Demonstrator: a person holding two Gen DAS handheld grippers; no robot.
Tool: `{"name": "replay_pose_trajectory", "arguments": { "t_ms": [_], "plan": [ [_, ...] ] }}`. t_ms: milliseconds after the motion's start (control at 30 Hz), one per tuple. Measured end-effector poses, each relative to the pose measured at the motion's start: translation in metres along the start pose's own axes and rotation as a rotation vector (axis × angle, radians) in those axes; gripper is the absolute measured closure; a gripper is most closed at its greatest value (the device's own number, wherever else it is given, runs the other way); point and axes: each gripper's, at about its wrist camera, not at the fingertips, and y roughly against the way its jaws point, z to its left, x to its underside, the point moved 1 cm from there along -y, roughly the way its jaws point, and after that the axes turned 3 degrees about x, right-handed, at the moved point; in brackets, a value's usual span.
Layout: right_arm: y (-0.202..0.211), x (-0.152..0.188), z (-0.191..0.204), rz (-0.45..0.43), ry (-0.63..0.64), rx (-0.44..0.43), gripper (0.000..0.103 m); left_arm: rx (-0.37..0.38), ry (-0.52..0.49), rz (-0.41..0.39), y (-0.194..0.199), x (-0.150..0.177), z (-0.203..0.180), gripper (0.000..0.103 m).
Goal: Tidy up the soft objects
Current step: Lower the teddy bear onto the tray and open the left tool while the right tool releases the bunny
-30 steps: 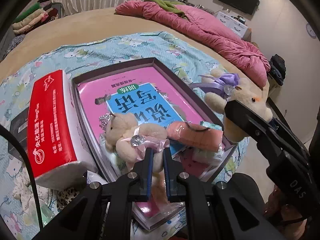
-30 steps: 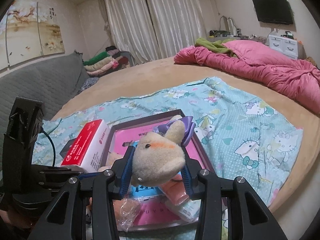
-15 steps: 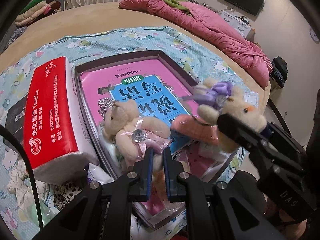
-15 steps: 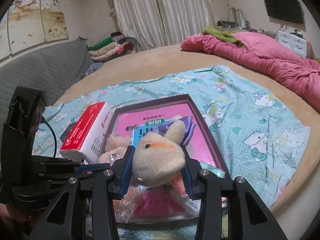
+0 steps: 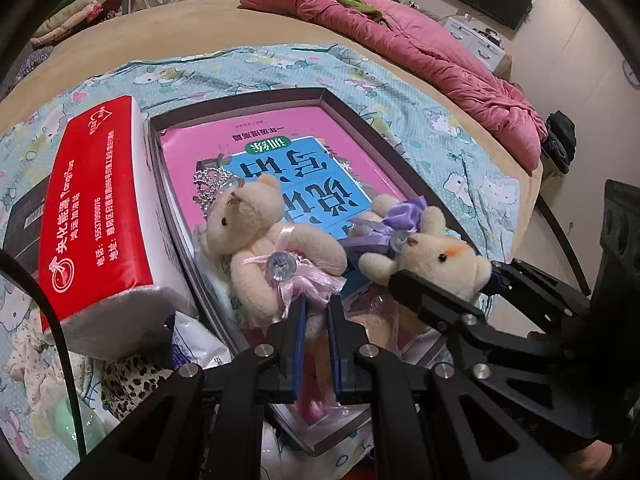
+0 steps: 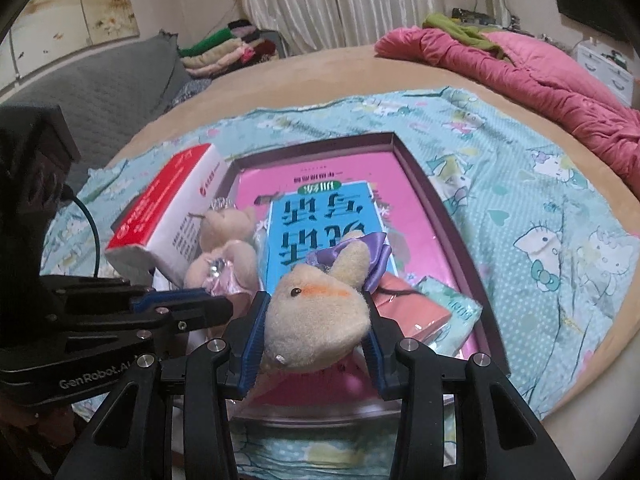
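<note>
My right gripper (image 6: 316,320) has its fingers (image 6: 252,344) pinching the head of the purple-bow bunny (image 6: 320,312), which I hold over the near end of the shallow box (image 5: 400,152), just above the pink and blue book (image 6: 320,216) lying in it. My left gripper (image 5: 316,340) has its fingers (image 5: 298,344) drawn nearly together on the lower end of the crowned bear (image 5: 272,256) in the pink dress; the bear lies on its back along the box's near left edge, its head toward the far end. The two toys are just beside each other. A red tissue pack (image 5: 96,216) leans against the box's left wall. An orange pouch (image 6: 404,304) and a teal packet (image 6: 452,308) lie in the box's near right corner. The box sits on a cartoon-cat sheet (image 6: 540,208) on the bed (image 6: 320,68).
</note>
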Motion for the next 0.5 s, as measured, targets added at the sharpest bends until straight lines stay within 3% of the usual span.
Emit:
{"name": "replay_pose_trajectory", "arguments": {
  "t_ms": [500],
  "plan": [
    [-0.014, 0.001, 0.004, 0.045, 0.03, 0.013, 0.057, -0.002, 0.009, 0.005, -0.001, 0.0, 0.003, 0.092]
  ]
}}
